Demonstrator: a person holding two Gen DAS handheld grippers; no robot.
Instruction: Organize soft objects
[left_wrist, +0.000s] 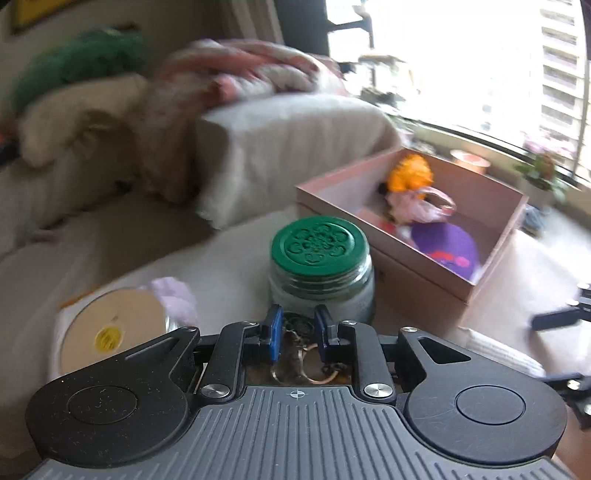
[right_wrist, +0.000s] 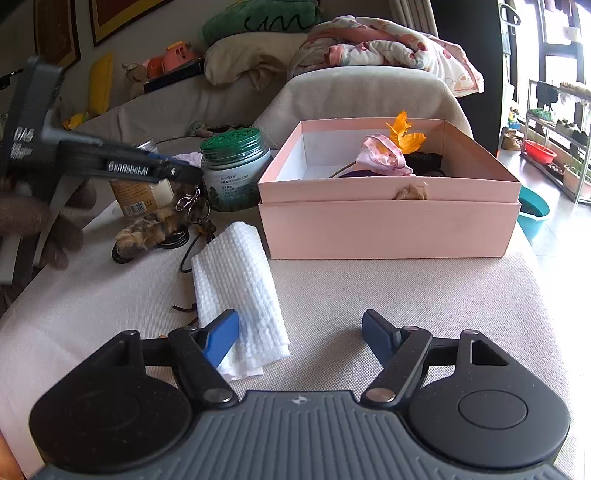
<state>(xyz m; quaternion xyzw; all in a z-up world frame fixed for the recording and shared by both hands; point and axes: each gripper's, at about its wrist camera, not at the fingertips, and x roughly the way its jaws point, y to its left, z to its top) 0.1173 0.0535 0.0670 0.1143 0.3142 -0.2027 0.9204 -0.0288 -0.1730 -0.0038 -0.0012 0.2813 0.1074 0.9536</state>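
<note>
Meanwhile, left hand-held gripper clamps the furry keychain; right hand-held gripper hovers, spread apart.

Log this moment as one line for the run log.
left gripper: shut on furry keychain | right gripper: open, beside white cloth | pink box: partly filled

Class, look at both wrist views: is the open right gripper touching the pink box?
Apart. The right wrist view shows the right gripper open over bare cloth, with a wide strip of table covering between its fingers and the pink box.
</note>
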